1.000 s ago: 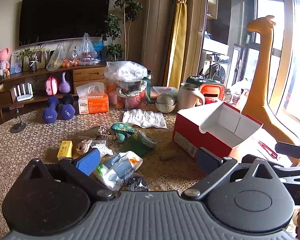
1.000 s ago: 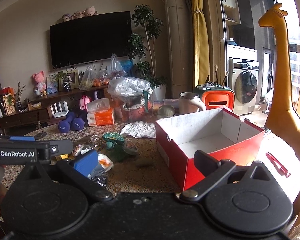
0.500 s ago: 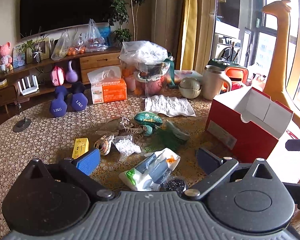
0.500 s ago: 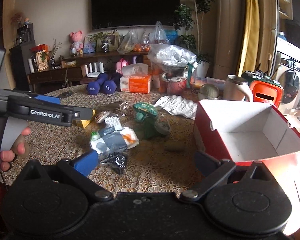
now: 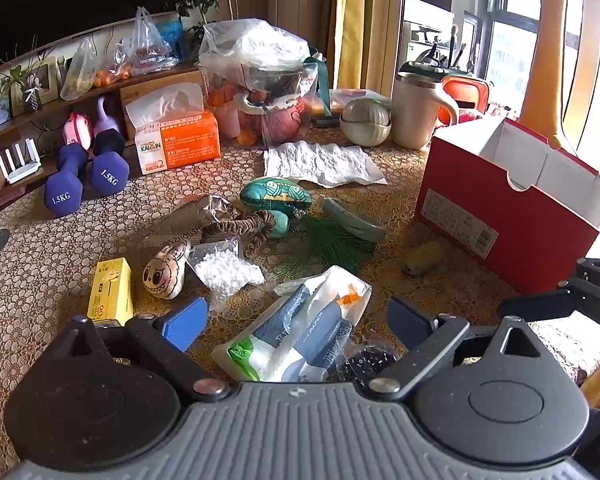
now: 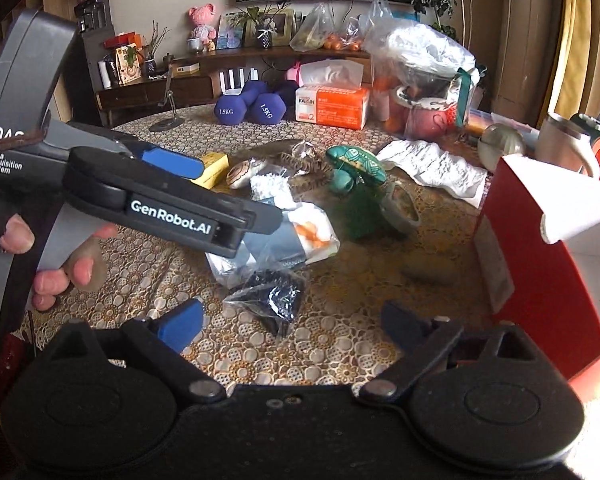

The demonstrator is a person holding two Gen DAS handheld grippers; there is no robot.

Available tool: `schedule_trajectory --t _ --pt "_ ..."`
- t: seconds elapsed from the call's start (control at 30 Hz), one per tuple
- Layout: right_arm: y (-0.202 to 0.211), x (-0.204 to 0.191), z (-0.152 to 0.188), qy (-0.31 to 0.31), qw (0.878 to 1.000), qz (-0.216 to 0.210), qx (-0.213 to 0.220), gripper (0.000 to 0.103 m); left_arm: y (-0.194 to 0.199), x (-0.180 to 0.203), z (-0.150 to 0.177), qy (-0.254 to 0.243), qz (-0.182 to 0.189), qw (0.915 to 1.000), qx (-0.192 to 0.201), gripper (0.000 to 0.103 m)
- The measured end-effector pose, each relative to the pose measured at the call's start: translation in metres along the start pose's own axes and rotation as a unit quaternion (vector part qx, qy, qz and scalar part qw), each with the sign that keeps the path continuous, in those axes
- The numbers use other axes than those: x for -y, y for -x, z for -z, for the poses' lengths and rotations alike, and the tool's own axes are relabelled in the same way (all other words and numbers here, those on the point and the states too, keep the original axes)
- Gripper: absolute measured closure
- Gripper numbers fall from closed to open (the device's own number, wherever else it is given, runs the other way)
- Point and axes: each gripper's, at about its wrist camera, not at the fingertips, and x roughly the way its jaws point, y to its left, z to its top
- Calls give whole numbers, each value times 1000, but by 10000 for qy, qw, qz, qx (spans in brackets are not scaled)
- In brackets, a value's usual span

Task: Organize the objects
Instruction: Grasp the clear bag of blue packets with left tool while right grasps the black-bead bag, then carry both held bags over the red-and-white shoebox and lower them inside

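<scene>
Both claws lower and nearer the clutter than before, left claw (image 5: 296, 316) closing over tissue packet (image 5: 300, 336) (untouched), right claw (image 6: 292, 322) closing, empty, above black bag (image 6: 270, 292), surface (image 5: 40, 248).

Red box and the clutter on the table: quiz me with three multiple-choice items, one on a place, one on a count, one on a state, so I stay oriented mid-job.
1. Where does the yellow carton lie?
A. inside the red box
B. on the table beside the painted face toy
C. on top of the tissue pack

2. How many purple dumbbells are on the table?
A. one
B. two
C. four

3. What state is the red box in?
A. open, nothing visible inside
B. taped shut
C. crushed flat

Answers: 1 B, it lies on the cloth next to the painted face toy; 2 B, a pair stands side by side; 3 A, its flaps stand up and the white inside that shows looks bare.
</scene>
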Motion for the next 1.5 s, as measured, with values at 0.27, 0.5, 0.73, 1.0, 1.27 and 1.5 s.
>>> schedule_trajectory --t 0.27,0.5,0.73,1.0,1.27,1.5 --pt "-39 5 2 -443 9983 -327 -173 20 -27 -6 3 -5 115 9997 -226 20" --pt "-60 11 0 -682 9964 -372 -347 29 -37 -8 6 76 249 9990 -372 32" --pt "-66 7 1 -713 9952 -516 -419 47 -39 -9 8 98 245 9986 -461 59" --pt "-60 4 -1 -665 9960 -479 -356 66 -34 -9 6 30 141 9987 -498 78" --pt "-44 10 0 -773 9961 -380 -204 76 -21 -10 3 49 124 9988 -472 82" --pt "-16 24 -5 -911 9953 -343 -20 76 2 -1 -7 23 140 9987 -481 82"
